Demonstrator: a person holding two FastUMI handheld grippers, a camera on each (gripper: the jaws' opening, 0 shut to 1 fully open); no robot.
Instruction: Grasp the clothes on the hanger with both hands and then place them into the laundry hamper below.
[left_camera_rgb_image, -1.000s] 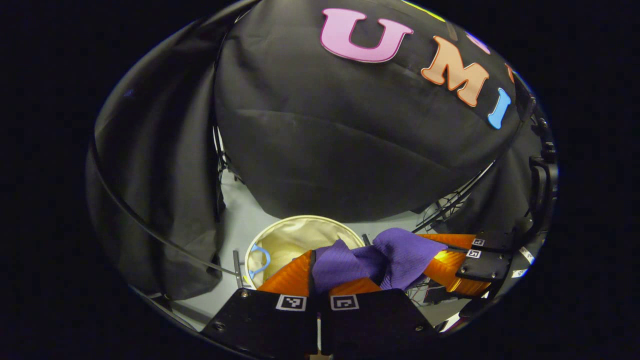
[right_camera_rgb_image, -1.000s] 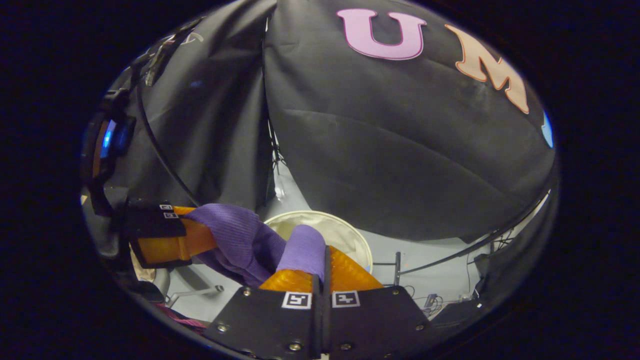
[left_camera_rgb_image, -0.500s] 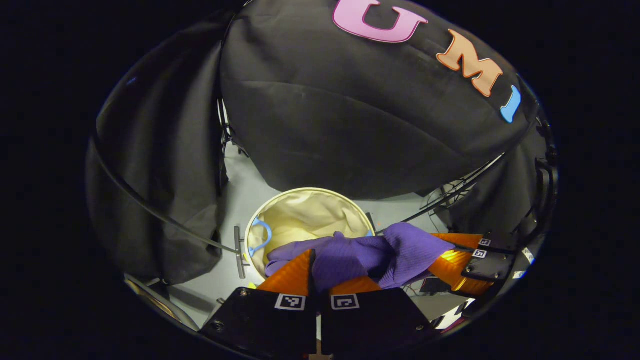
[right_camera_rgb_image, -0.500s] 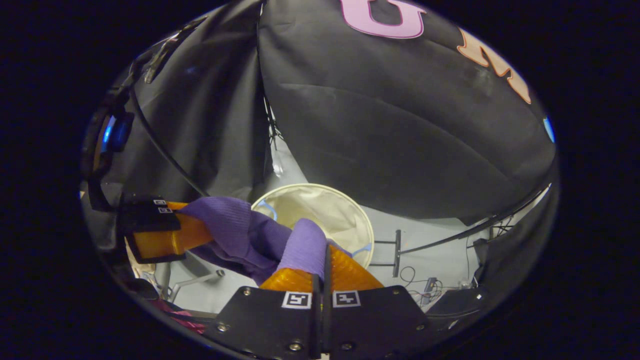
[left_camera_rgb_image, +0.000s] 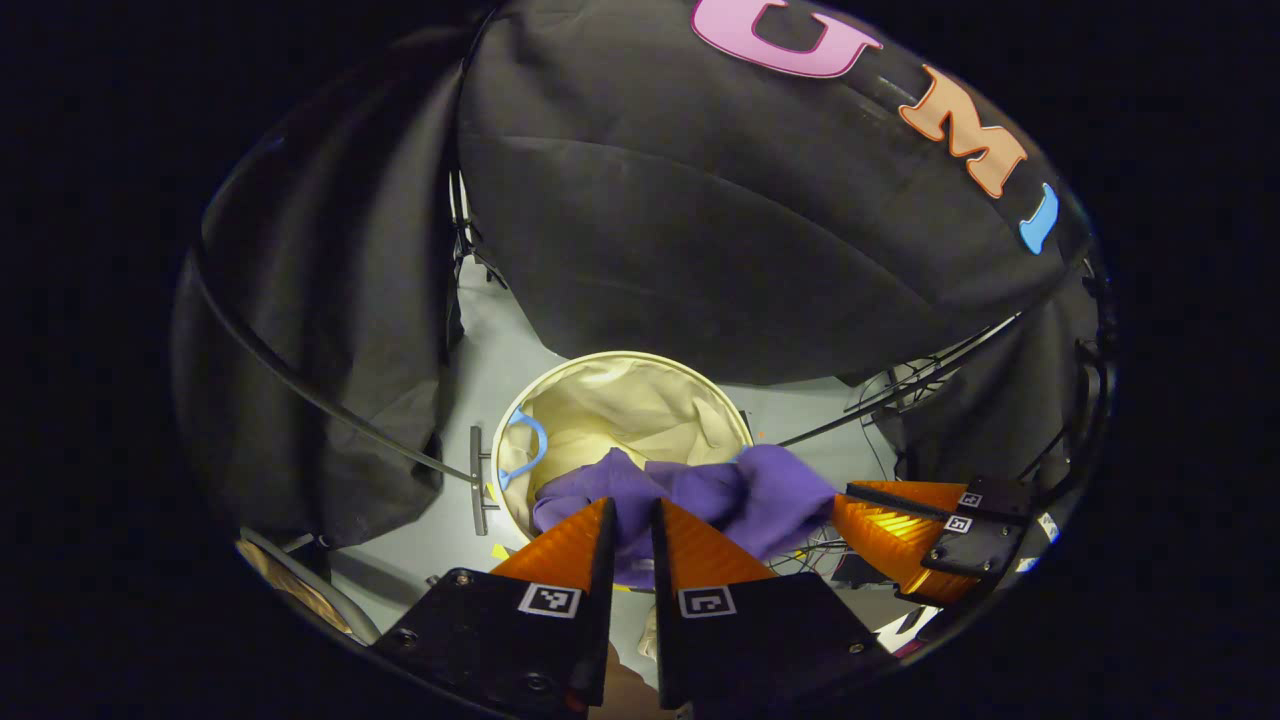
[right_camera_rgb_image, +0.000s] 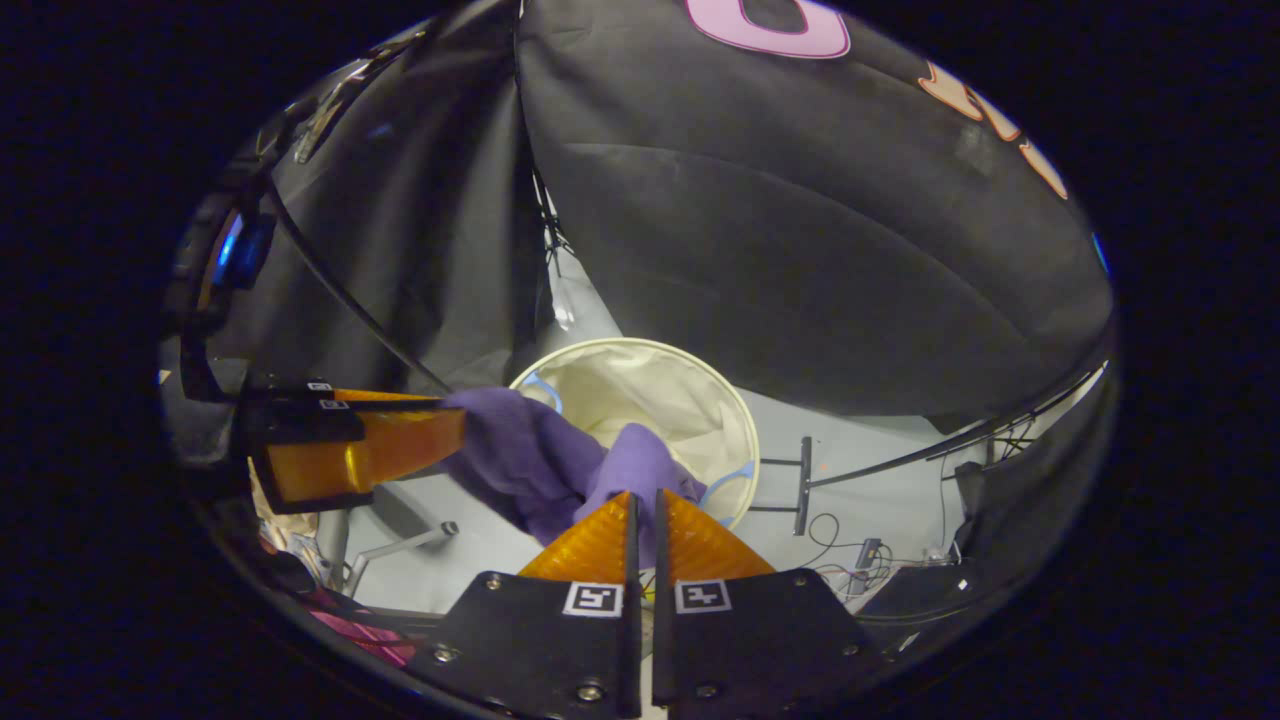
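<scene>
Released within the last half second. Left gripper (left_camera_rgb_image: 632, 505) now spread, a clear gap between its fingers where purple cloth was pinched before; cloth visible through that gap, farther off, not touching either finger. Right gripper (right_camera_rgb_image: 646, 495) parted too, though only narrowly, with nothing pressed between the fingers.

Purple garment (left_camera_rgb_image: 720, 490) now bunched just past both sets of tips, over the 6 o'clock edge of the laundry hamper (left_camera_rgb_image: 620, 356). Near half over the cream lining; far corner reaching beyond the rim toward 4 o'clock in the left gripper view, close to the tip of the other gripper. Impossible to tell whether falling or already draped on the rim. Hamper itself open-mouthed on the grey floor (left_camera_rgb_image: 480, 370), blue handle (left_camera_rgb_image: 530, 445) at 9 o'clock, larger and more central in both views than a second ago, so lowered toward it before letting go.

Meaning for the task: grasp and carry finished, drop apparently under way. Likely done if all of it slides inside; otherwise a nudge needed for the overhanging corner.
</scene>
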